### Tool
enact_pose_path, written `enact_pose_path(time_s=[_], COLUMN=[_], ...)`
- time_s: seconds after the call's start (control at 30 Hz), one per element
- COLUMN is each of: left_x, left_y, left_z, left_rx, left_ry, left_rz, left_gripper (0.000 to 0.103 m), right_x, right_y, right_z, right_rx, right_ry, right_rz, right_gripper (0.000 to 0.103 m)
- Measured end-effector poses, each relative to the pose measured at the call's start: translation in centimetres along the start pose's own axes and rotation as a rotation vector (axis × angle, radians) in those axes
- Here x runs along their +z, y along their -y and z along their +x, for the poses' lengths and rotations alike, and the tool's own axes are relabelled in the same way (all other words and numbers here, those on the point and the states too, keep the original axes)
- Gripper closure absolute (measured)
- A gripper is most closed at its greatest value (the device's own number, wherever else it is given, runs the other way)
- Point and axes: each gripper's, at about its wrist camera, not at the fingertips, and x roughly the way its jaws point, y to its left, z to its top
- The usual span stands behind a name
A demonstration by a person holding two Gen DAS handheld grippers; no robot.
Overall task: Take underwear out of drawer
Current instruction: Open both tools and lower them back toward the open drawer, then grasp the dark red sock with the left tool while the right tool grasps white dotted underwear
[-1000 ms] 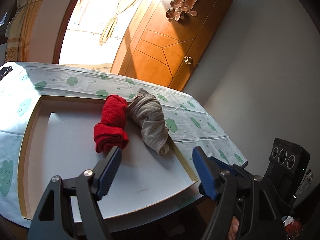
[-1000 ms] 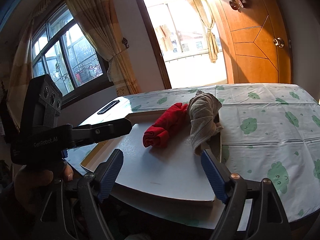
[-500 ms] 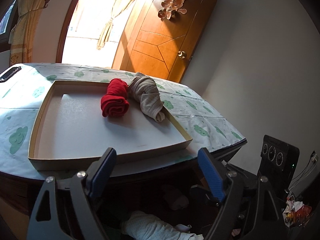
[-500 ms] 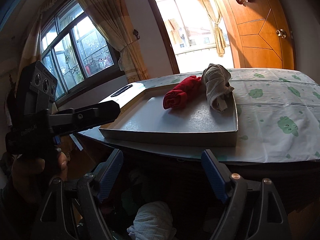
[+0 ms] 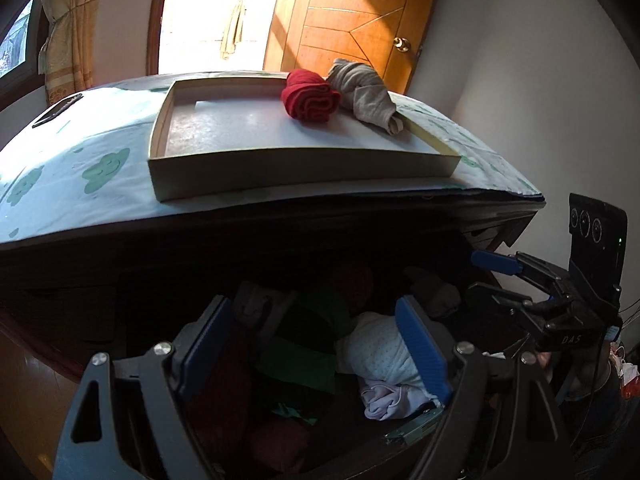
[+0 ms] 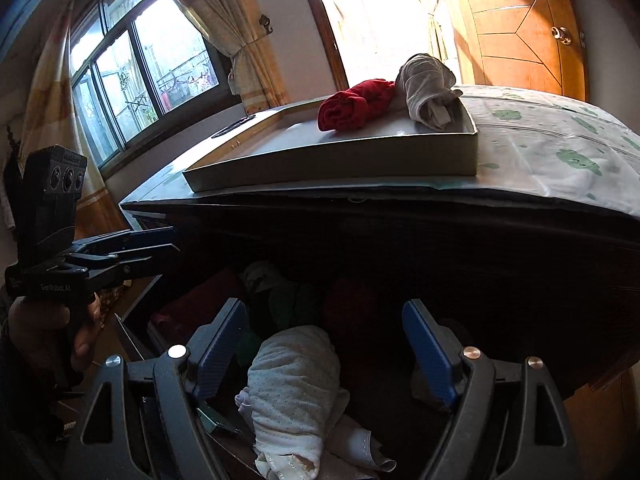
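Note:
The open drawer (image 5: 412, 430) below the table edge holds several rolled garments, dark and hard to tell apart. A white dotted roll of underwear (image 5: 380, 350) (image 6: 296, 376) lies near its front, with green (image 5: 300, 356) and dark red pieces beside it. My left gripper (image 5: 316, 340) is open and empty above the drawer. My right gripper (image 6: 326, 344) is open and empty, with the white roll between and below its jaws. A red roll (image 5: 310, 96) (image 6: 356, 104) and a grey roll (image 5: 366, 92) (image 6: 426, 84) lie in the tray (image 5: 280, 172) (image 6: 340, 160) on the table.
The table has a white cloth with green clouds (image 5: 80, 168) (image 6: 560, 156). A dark remote (image 5: 58, 110) lies at its far left. A wooden door (image 5: 352, 20), a window with curtains (image 6: 136, 72) and a bright doorway stand behind.
Both grippers have dropped from above the tray to below the table edge. The open drawer and its garments have come into view between the jaws. Both stay open and empty.

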Motion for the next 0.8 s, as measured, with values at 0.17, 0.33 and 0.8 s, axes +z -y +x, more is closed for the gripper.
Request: enact_pose_path(time_s=[0.17,0.33,0.8], left_x=[-1.3,-2.1,-2.9], left_y=[-1.5,-1.8,-1.5], left_z=[0.9,2.6,6.0], left_rx=[0.039,0.085,0.167], left_ry=[-0.073,-0.177,-0.409], left_rz=[0.017,0.078,0.259], left_gripper=[0.018,0.018,0.018], right_x=[-0.4,-0.6,-0.5], right_y=[-0.5,-1.5,-3.5], right_z=[1.2,2.2,5.9], right_rx=[0.005,0.006,0.010], right_ry=[-0.033,-0.073,-0.244], right_rz=[-0.007,-0.049,-0.185], right_gripper=[0.021,0.021,0.021])
